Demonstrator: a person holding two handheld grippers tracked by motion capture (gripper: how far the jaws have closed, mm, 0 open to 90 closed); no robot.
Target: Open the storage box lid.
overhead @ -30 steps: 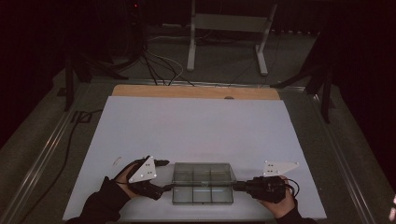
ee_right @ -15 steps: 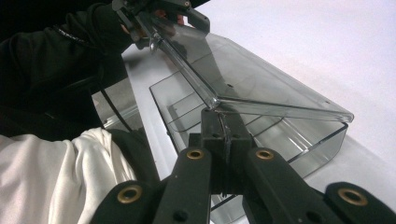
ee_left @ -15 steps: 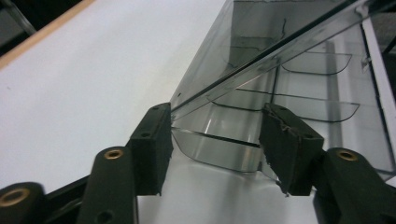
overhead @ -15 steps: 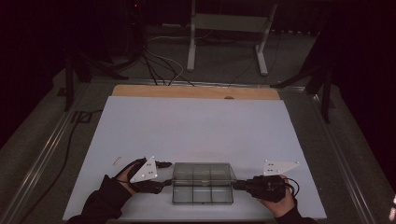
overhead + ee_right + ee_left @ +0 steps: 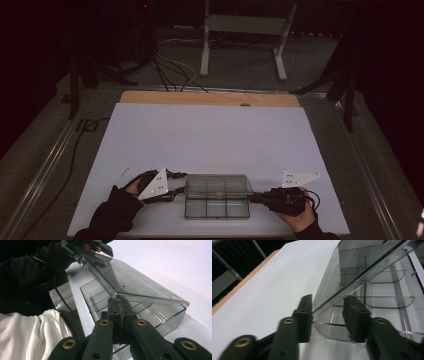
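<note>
On the white table [image 5: 210,135], near its front edge, lies a clear plastic compartment box [image 5: 217,196]. Both hands lie low at its ends. The left gripper [image 5: 328,312], jaws just closing, straddles the lid edge without pressing; the right gripper [image 5: 119,307] is clamped on the lid corner.

We have a clear smoked-plastic organizer box [image 5: 216,196] lying flat near the front edge of the white tabletop [image 5: 210,135], long side parallel to that edge. Inside the box, thin dividers split it into small compartments; all those we can see are empty. Its hinged lid [image 5: 130,282] is tilted up, partly open above the tray.
</note>
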